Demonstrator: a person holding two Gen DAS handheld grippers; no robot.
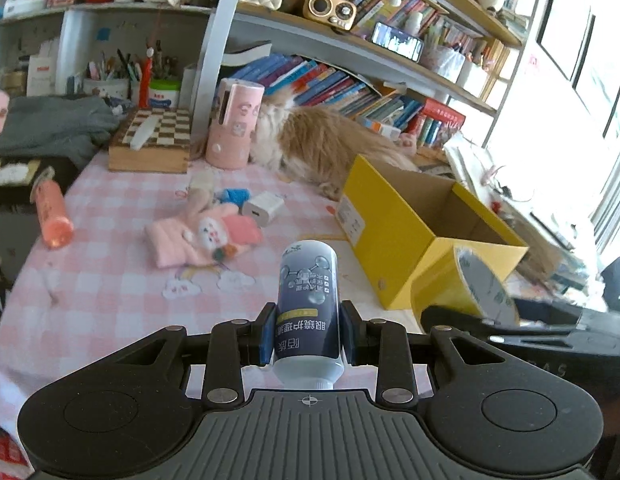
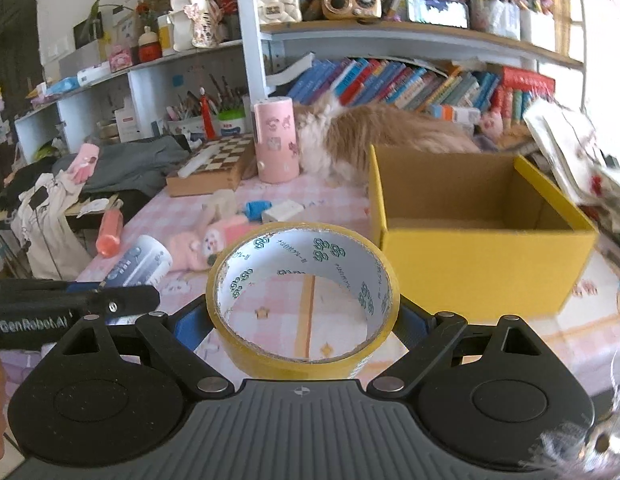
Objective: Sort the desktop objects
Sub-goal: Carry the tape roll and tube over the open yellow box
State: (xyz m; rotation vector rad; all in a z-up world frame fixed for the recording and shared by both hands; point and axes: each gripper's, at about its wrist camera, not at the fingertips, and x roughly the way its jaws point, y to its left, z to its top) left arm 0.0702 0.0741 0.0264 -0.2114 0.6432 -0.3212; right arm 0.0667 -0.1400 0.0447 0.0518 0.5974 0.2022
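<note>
yellow tape and a plastic bottle ride toward the box

plastic, smooth and round, the dark-labelled bottle (image 1: 308, 308) sits clamped across its middle in my left gripper (image 1: 308, 338), base pointing forward, cap end back toward the palm, above the pink checked tablecloth (image 1: 109, 280). i judge it light and stiff, but its glossy sleeve looks slippery, so the blue pads (image 1: 265, 338) do best gripping the widest part of the body rather than the narrow neck. my right gripper (image 2: 303, 320) is closed on the roll of yellow tape (image 2: 303, 300), pads pressing the outer rim from both sides, the hole facing up. i take the roll to be light and rigid on its cardboard core; squeezing across the diameter looks firm. the open yellow cardboard box (image 2: 482, 256) stands just ahead and to the right, nothing visible inside it. a long-haired cat (image 1: 330, 140) lies behind it, near the bookshelf, and a pink plush toy (image 1: 213, 236) and white charger (image 1: 263, 208) lie on the cloth.
</note>
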